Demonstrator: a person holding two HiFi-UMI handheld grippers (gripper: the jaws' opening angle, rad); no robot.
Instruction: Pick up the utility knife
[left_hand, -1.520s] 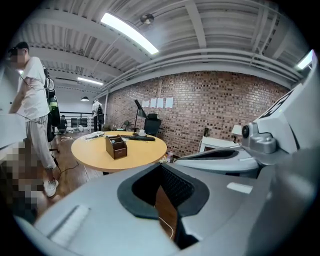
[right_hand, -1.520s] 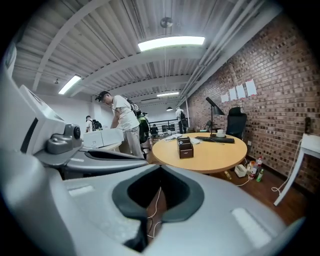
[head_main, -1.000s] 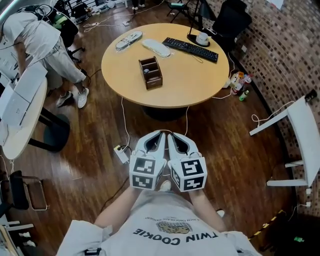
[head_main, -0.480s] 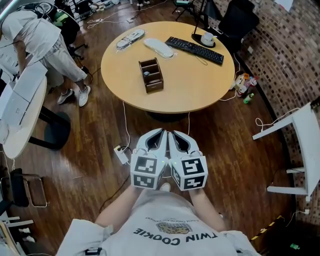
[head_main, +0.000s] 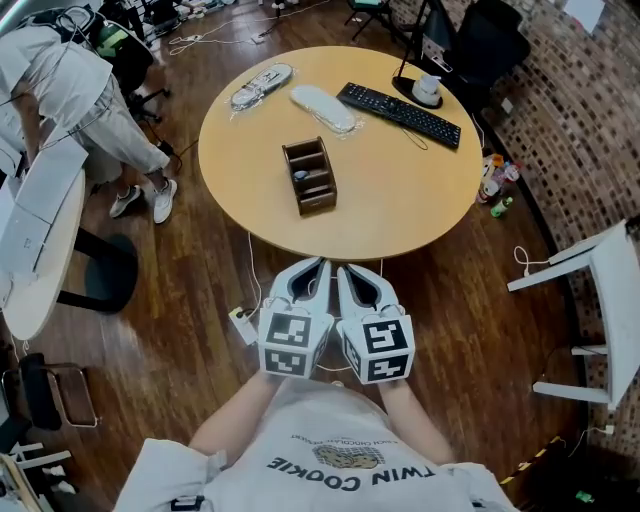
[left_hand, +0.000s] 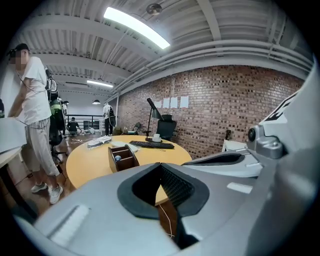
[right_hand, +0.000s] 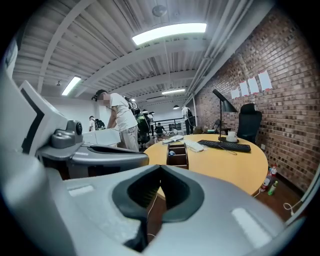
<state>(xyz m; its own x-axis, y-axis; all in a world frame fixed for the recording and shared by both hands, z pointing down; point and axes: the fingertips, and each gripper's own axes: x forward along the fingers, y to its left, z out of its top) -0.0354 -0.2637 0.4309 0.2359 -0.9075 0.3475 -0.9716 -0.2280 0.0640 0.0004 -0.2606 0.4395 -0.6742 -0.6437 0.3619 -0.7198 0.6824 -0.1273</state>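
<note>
I cannot make out a utility knife in any view. On the round wooden table (head_main: 400, 190) stands a brown wooden organizer (head_main: 308, 176) with a small bluish thing in one compartment; the organizer (left_hand: 122, 157) also shows in the left gripper view and the organizer (right_hand: 177, 154) in the right gripper view. My left gripper (head_main: 318, 266) and right gripper (head_main: 342, 270) are held side by side over the floor, just short of the table's near edge. Both are shut with nothing in them, as the left gripper (left_hand: 161, 165) and right gripper (right_hand: 160, 168) show in their own views.
On the table's far side lie a black keyboard (head_main: 399, 102), a white oblong object (head_main: 322, 109), a power strip (head_main: 260, 86) and a lamp base with a cup (head_main: 427, 89). A person (head_main: 75, 95) bends over a white table at left. A floor socket (head_main: 243, 323) and cables lie below.
The table and organizer have come closer and lower in the head view. Both grippers have moved forward together, still shut and side by side.
</note>
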